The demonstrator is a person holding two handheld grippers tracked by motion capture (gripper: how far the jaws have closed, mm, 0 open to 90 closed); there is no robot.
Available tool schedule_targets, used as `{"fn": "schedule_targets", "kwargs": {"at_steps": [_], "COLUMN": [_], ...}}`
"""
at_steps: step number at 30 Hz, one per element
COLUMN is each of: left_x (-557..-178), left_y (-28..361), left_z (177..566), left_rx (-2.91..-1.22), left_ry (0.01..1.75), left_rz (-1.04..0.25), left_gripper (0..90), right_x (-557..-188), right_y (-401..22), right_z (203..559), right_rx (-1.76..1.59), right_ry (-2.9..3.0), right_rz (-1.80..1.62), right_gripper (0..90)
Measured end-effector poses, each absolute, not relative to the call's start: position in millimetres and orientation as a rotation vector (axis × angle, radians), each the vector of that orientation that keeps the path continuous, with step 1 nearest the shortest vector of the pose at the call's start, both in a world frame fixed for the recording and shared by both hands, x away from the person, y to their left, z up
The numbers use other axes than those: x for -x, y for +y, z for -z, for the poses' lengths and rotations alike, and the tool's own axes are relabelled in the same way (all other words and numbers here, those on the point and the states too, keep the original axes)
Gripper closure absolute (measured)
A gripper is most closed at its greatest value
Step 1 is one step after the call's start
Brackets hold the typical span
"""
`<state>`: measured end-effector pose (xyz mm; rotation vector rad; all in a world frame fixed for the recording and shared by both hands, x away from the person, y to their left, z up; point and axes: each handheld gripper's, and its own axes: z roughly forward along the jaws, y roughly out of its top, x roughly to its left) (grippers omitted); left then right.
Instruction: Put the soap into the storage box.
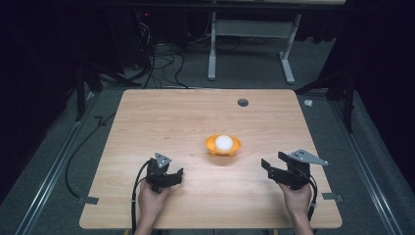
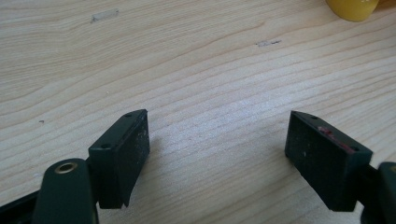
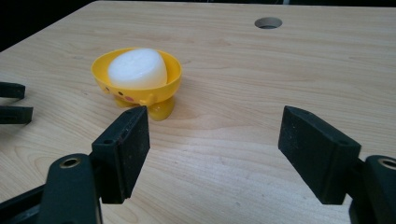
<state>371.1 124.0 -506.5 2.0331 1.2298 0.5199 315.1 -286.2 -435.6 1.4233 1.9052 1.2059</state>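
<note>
- The left tool (image 1: 172,175) sits low near the worktop's near edge, left of centre, held in the person's left hand (image 1: 150,199). Its jaws stand wide apart with only bare wood between them, as the left gripper view shows; it grips nothing.
- The light wooden worktop (image 1: 161,117) offers wide bare room around the left tool, towards the left edge and the far-left corner.
- The small yellow plastic footed bowl (image 1: 223,146) stands close to the middle of the worktop, a little towards the near edge, between the two tools and apart from both. A rounded white soap-like lump (image 3: 138,68) rests inside it, rising above the rim.
- A round dark cable hole (image 1: 242,102) lies near the far edge, well beyond the bowl, out of the working path.
- The right tool (image 1: 270,168) is near the near edge, right of centre, in the right hand (image 1: 297,198), jaws spread wide and empty, aimed towards the bowl in the right gripper view.
- The step in hand looks like the reach to the bowl. To do it well, I judge the right tool should come in level, keep its jaws spread until they pass either side of the white lump or the bowl wall, then close gently, since the light bowl on its small foot may tip or slide.
- Right of that tool, the right edge is fairly near, so swings are safer inward.
</note>
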Motion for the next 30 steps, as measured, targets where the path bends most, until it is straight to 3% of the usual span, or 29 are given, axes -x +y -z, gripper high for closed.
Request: {"fn": "schedule_targets", "kwargs": {"at_steps": [30], "left_x": [-371], "left_y": [124], "left_z": [507], "left_rx": [-2.033], "left_ry": [1.23], "left_rz": [-0.52], "left_gripper": [22.5], "right_x": [-319], "right_y": [-276], "right_z": [463], "right_rx": [-1.463], "right_ry": [1.957], "right_rz": [-1.159], "right_gripper": [28.2]}}
